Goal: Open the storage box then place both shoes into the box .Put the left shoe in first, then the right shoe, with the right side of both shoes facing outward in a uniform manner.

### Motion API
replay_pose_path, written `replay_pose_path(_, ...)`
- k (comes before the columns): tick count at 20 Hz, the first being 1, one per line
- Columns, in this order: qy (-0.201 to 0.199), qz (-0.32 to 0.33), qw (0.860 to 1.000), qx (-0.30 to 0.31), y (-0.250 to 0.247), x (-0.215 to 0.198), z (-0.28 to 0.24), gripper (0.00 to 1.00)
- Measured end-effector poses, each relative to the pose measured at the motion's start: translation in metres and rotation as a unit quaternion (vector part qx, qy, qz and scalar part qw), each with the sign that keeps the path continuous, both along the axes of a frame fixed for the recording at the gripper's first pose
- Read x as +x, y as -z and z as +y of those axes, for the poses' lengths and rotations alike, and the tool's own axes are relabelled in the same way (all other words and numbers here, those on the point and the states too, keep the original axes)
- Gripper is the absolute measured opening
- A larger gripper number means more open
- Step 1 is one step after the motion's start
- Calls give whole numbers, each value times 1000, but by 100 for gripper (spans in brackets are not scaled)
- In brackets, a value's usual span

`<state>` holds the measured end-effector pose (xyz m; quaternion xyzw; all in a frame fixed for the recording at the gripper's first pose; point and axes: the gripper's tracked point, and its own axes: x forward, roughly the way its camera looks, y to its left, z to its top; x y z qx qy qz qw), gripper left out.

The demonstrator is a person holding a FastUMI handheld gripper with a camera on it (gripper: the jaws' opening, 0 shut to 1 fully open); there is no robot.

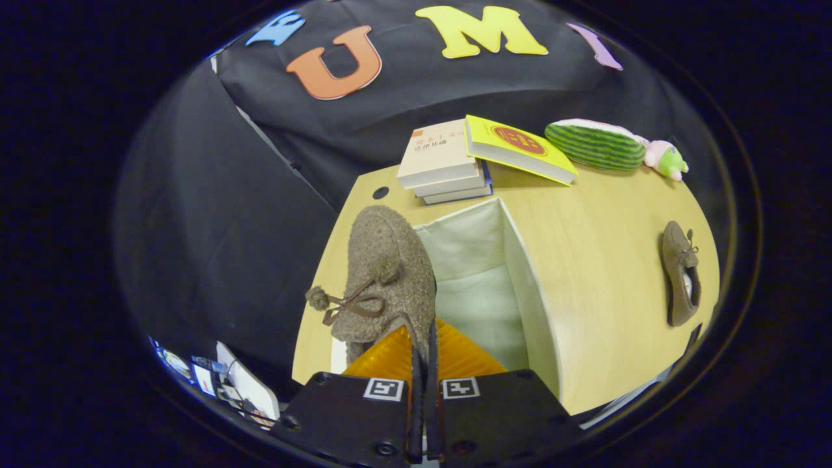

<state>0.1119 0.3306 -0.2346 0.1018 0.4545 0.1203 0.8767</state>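
Wool is feeling soft and light as my claw (422, 344) is pinching the heel rim of the felt shoe (389, 279) over the open storage box (530, 286), its mate (680, 273) lying aside on the counter (604, 227).

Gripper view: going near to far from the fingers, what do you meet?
Gripper shut on the held brown shoe → open storage box → stack of books → black cloth wall.
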Motion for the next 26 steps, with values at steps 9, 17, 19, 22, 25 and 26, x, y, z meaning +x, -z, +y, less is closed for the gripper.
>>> replay_pose_path(9,-7,-10,1000,20,21,4,24,23)
replay_pose_path(17,-41,-61,993,-87,-4,-6,-22,92)
replay_pose_path(19,-43,-58,994,-83,-13,-14,-31,93)
replay_pose_path(22,-20,-34,997,-71,-28,-28,-55,93)
replay_pose_path(25,-28,-48,993,-102,-43,-28,-95,93)
replay_pose_path(26,-22,-53,993,-102,-46,-27,-108,93)
